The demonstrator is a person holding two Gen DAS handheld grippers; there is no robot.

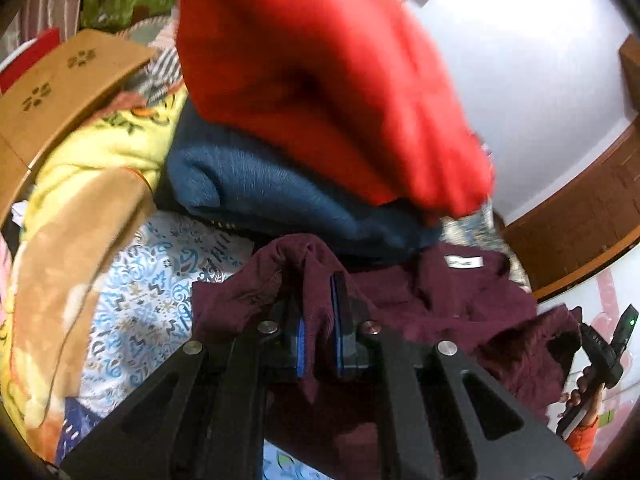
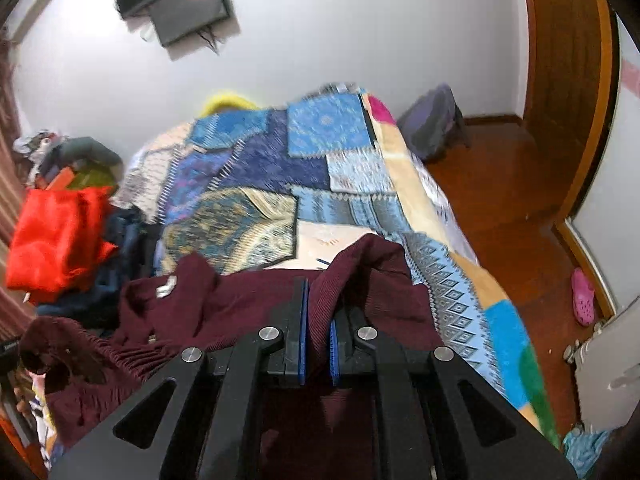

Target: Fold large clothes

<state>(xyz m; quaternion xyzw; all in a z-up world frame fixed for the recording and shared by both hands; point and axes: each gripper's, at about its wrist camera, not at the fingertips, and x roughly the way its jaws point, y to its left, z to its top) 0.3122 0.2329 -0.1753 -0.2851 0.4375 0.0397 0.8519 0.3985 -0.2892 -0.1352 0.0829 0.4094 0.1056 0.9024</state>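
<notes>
- Your left gripper [image 1: 320, 320] is pinching a raised fold of the maroon garment [image 1: 440, 300] between its blue pads; the jaws are nearly together, with the cloth standing up between them.
- Your right gripper [image 2: 318, 320] is clamping another fold of the same maroon garment [image 2: 240, 304], its jaws closed tight on the fabric.
- The garment is hanging and bunching between your two grips, over the near edge of the bed [image 2: 500, 320], with a white neck label [image 2: 166, 286] showing towards the left grip.
- Beyond it, a patchwork bedspread [image 2: 280, 168] is covering the bed, leaving open room for laying the garment flat.
- At the bed's left side, a red cloth [image 1: 320, 80] is lying on a blue knit [image 1: 260, 184], just beside the maroon garment.
- The fabric is looking ribbed, soft and limp, so it is probably sagging wherever you are not holding it; it looks light and unbreakable.
- Gripping at the shoulders or hem corners would likely be keeping the edges straight for folding.
</notes>
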